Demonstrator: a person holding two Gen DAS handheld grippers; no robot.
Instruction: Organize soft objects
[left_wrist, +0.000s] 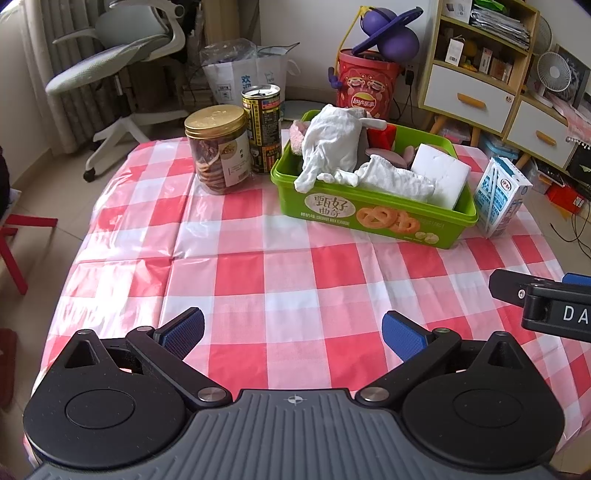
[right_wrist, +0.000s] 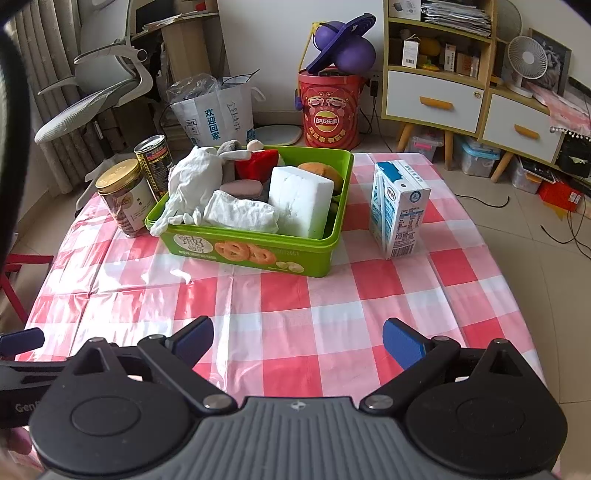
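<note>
Green box (right_wrist: 258, 254) with soft things lying at 12 o'clock from both grippers, long axis crossways. Right gripper (right_wrist: 297, 341) seeming nearer. Left gripper (left_wrist: 293, 332) and right both gaping wide, holding nothing.

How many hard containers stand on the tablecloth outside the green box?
3: a gold-lidded jar and a can left of the green box, a milk carton to its right. None seems hidden.

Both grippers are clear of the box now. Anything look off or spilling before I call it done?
One thing: the white cloth in the green box droops over the front-left rim, a corner hanging outside. The white foam block leans tilted and stands above the rim. Nothing soft lies on the tablecloth. Left gripper and right gripper are open and empty.
</note>
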